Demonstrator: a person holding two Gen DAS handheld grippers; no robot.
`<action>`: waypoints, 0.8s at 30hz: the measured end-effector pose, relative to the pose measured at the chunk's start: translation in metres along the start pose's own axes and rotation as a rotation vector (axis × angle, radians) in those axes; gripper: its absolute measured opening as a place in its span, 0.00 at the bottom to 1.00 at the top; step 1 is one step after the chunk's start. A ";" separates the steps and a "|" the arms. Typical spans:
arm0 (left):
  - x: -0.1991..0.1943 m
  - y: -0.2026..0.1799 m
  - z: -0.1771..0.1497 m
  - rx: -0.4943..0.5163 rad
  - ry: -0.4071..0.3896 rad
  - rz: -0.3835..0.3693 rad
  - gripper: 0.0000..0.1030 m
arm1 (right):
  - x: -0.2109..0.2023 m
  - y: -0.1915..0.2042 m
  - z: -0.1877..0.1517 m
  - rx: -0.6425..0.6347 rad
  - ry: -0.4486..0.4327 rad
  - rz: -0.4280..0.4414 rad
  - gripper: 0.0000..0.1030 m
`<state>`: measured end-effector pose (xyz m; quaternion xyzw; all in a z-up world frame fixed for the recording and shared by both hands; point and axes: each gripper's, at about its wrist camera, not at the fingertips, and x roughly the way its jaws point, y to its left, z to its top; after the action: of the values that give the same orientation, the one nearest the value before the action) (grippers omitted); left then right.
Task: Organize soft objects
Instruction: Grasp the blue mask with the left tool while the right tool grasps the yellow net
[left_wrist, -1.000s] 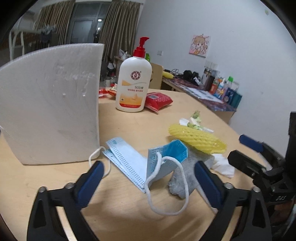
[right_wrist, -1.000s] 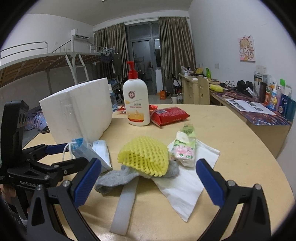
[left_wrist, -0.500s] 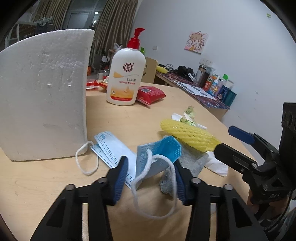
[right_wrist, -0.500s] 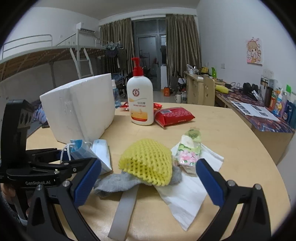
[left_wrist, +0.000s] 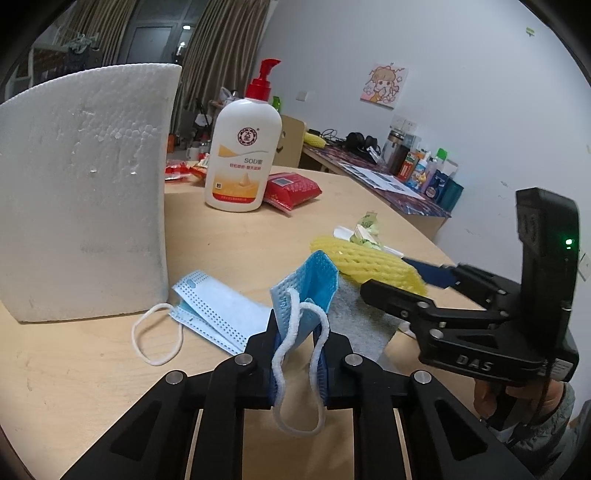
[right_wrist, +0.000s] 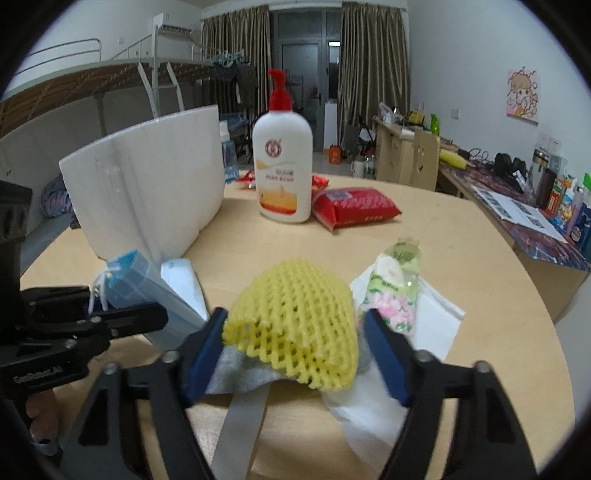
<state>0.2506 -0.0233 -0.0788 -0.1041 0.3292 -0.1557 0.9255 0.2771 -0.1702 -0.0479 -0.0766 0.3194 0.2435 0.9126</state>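
Observation:
A folded blue face mask (left_wrist: 314, 280) stands on edge between the pads of my left gripper (left_wrist: 300, 343), whose jaws are closing and press on it; its white ear loop hangs down in front. A second, flat mask (left_wrist: 218, 306) lies just to its left. In the right wrist view, the yellow foam net (right_wrist: 295, 302) sits between the closing jaws of my right gripper (right_wrist: 293, 317). The left pad touches its edge and the right pad stands just off it. Under the net lie a grey cloth (right_wrist: 236, 369) and a white tissue (right_wrist: 436, 321), with a floral tissue pack (right_wrist: 395, 288) beside it.
A tall white styrofoam block (left_wrist: 81, 192) stands on the left of the wooden table (left_wrist: 221, 240). Behind are a pump lotion bottle (left_wrist: 242, 147) and a red packet (left_wrist: 291, 188). A pale strip (right_wrist: 243, 424) lies near the front. The table's rounded edge curves away on the right.
My left jaws have gone from wide apart to pressed on the folded blue mask. The right gripper has moved forward over the yellow net and its jaws have narrowed around it.

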 end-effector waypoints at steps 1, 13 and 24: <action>0.000 0.001 0.000 -0.003 0.003 -0.003 0.13 | 0.001 0.000 -0.001 0.005 0.009 0.005 0.60; -0.011 -0.002 -0.001 0.014 -0.045 -0.010 0.09 | -0.009 -0.011 -0.001 0.090 -0.033 0.037 0.12; -0.035 -0.002 0.006 0.001 -0.100 -0.020 0.06 | -0.049 -0.007 0.009 0.108 -0.144 0.050 0.12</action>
<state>0.2284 -0.0123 -0.0531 -0.1143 0.2816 -0.1596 0.9392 0.2519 -0.1928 -0.0105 -0.0016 0.2675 0.2534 0.9296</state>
